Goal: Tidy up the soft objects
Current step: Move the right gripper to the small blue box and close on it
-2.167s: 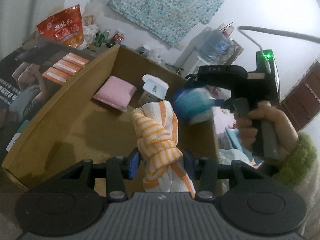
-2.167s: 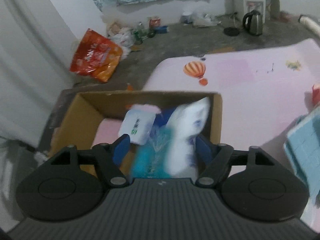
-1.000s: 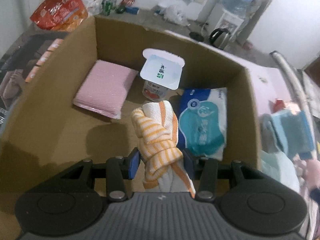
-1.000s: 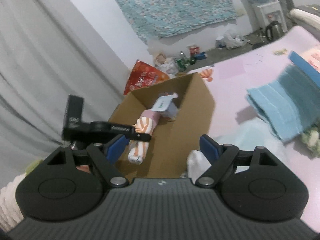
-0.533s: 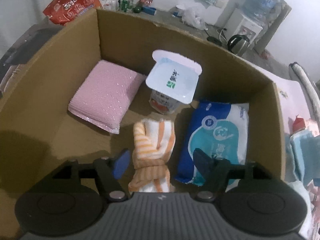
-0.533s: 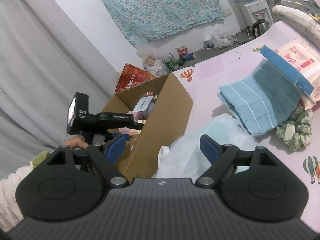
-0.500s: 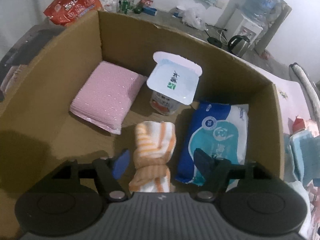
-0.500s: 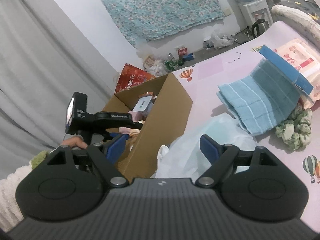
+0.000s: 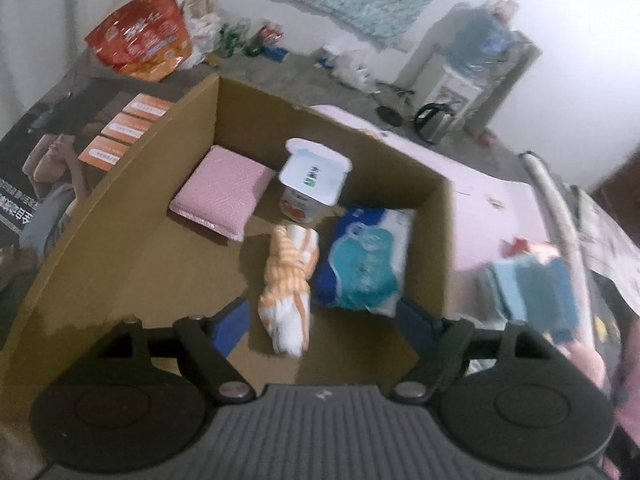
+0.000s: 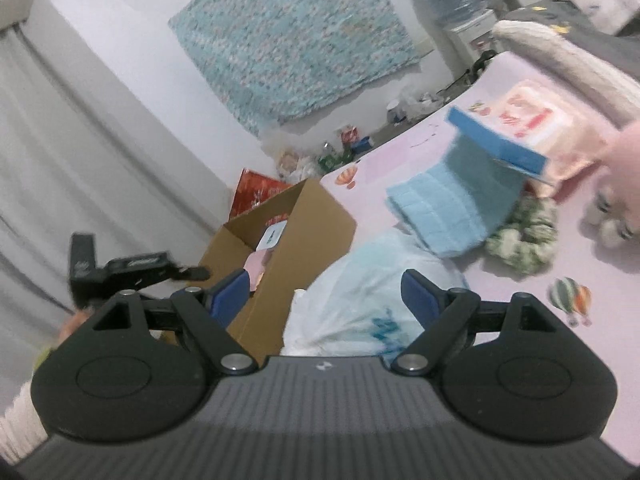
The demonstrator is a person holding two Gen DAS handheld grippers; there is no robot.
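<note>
An open cardboard box (image 9: 100, 216) holds a pink sponge pad (image 9: 222, 190), a white cup with a lid (image 9: 314, 180), an orange-striped knotted cloth (image 9: 290, 280) and a blue wet-wipe pack (image 9: 366, 260). My left gripper (image 9: 322, 322) is open and empty, above the box's near end, just behind the striped cloth. My right gripper (image 10: 324, 294) is open and empty over a white plastic bag (image 10: 360, 300) beside the box (image 10: 304, 232). A light blue towel (image 10: 452, 208) and a green scrunchie (image 10: 524, 240) lie on the pink sheet.
A pink packet (image 10: 536, 124) and a blue box (image 10: 496, 144) lie at the far right of the bed, where a hand (image 10: 624, 168) reaches in. A red snack bag (image 9: 140, 46), a kettle (image 9: 434, 122) and a water dispenser (image 9: 480, 64) are on the floor beyond.
My left gripper has let go of the striped cloth, which now lies in the box, and has drawn back and up. My right gripper has swung right toward the towel.
</note>
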